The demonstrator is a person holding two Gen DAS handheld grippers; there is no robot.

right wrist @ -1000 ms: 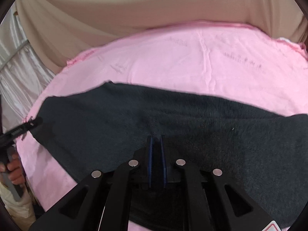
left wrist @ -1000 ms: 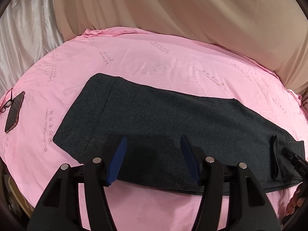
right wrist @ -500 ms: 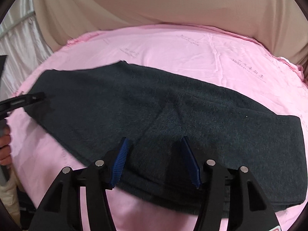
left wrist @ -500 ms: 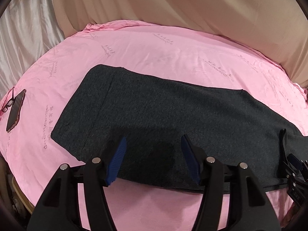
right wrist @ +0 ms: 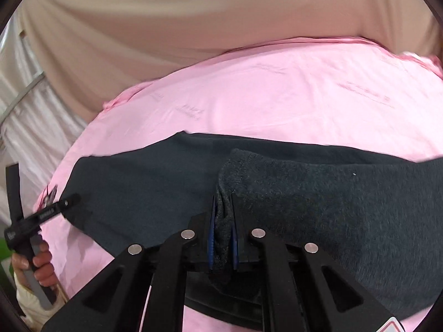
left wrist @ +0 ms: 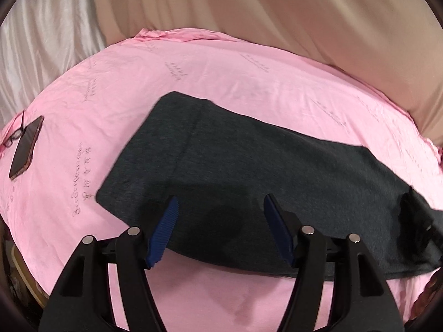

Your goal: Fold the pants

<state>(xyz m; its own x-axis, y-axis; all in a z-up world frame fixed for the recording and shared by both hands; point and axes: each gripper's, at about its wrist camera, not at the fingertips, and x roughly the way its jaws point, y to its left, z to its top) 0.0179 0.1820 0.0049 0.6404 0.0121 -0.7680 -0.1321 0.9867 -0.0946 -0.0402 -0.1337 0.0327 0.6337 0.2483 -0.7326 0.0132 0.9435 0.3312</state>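
Observation:
Dark grey pants (left wrist: 249, 166) lie folded lengthwise across a pink sheet (left wrist: 193, 83). My left gripper (left wrist: 218, 229) is open and empty, hovering over the pants' near edge toward the left end. My right gripper (right wrist: 223, 221) is shut on a bunched piece of the pants (right wrist: 304, 193) at their near edge, and a flap of the fabric is lifted and turned over. In the left wrist view the right gripper (left wrist: 415, 221) shows as a dark blurred shape at the pants' right end. The left gripper (right wrist: 41, 213) shows at the left in the right wrist view.
A phone (left wrist: 26, 146) and a pair of glasses (left wrist: 13, 135) lie on the sheet at the far left. Beige drapery (left wrist: 277, 13) hangs behind the table. White curtain (left wrist: 41, 41) is at the left. Pink sheet (right wrist: 277, 96) extends beyond the pants.
My right gripper was shut, opened half a second ago, and has now shut on the pants' near edge and lifted a flap. My left gripper stays open and shifted slightly.

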